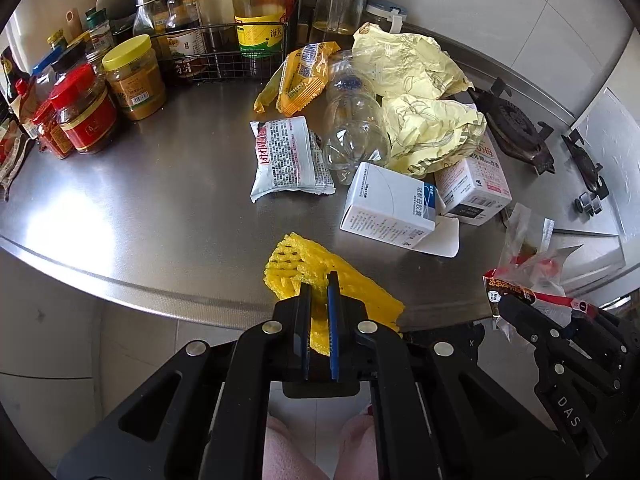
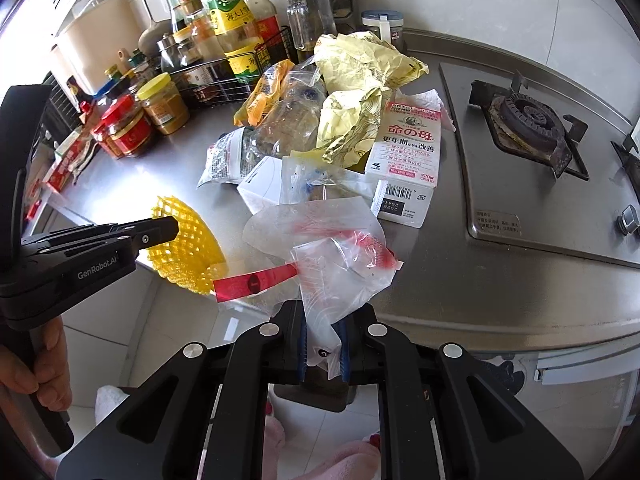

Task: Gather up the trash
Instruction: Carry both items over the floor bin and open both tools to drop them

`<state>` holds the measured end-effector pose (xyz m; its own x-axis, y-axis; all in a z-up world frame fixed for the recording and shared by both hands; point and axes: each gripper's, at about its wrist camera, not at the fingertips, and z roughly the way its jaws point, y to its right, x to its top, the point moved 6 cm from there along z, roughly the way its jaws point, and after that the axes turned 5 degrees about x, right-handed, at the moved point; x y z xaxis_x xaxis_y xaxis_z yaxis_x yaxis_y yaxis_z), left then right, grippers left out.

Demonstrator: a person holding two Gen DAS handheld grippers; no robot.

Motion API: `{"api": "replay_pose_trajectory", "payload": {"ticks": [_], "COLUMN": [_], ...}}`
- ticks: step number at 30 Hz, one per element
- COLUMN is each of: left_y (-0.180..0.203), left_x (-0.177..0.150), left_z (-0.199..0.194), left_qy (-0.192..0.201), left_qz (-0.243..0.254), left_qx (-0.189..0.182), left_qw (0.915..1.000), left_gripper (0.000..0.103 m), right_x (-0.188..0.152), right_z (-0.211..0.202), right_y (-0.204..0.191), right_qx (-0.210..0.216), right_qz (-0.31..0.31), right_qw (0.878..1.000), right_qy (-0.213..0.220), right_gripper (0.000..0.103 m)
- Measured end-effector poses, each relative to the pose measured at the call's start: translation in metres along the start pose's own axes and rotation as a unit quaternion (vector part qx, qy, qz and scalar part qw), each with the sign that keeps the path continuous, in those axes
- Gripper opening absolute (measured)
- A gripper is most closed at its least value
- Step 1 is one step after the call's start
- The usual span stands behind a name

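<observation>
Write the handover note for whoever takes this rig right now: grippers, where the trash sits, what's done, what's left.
Left gripper: shut on the yellow foam fruit net, at the counter's front edge.
Right gripper: shut on a clear plastic bag with red print.
Steel countertop holds the rest: white snack packet, orange snack wrapper, clear plastic bottle, crumpled yellow paper, blue-and-white medicine box, pink-and-white medicine box.
Done: two pieces gripped.
Left: bin both, then clear the pile. No bin is in view.
</observation>
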<state>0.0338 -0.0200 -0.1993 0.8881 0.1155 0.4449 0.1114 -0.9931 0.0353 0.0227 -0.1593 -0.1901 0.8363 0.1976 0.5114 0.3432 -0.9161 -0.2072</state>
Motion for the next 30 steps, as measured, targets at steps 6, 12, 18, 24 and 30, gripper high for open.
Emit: {"api": "replay_pose_trajectory", "payload": {"ticks": [6, 12, 18, 24, 30], "left_y": [0.005, 0.011, 0.013, 0.013, 0.005], "left_x": [-0.039, -0.091, -0.140, -0.170, -0.192], "left_z": [-0.024, -0.021, 0.020, 0.091, 0.187], "left_qy": [0.001, -0.011, -0.047, -0.081, -0.131], "left_qz": [0.019, 0.042, 0.039, 0.041, 0.025], "left_qx": [-0.006, -0.024, -0.056, -0.057, -0.048], "left_qw": [0.9998, 0.9987, 0.9966, 0.9942, 0.9899], "left_gripper": [0.006, 0.006, 0.006, 0.006, 0.006], "right_x": [-0.038, -0.087, -0.138, -0.179, -0.219], "right_z": [-0.020, -0.009, 0.036, 0.105, 0.190], "right_y": [-0.015, -0.020, -0.006, 0.016, 0.041], "right_qx": [0.025, 0.033, 0.022, 0.010, 0.029], "right_qz": [0.000, 0.010, 0.039, 0.071, 0.107], "right_qw": [1.000, 0.998, 0.995, 0.990, 0.983], "right_qy": [-0.013, -0.047, -0.089, -0.121, -0.145], "right_gripper": [0.013, 0.013, 0.014, 0.014, 0.014]}}
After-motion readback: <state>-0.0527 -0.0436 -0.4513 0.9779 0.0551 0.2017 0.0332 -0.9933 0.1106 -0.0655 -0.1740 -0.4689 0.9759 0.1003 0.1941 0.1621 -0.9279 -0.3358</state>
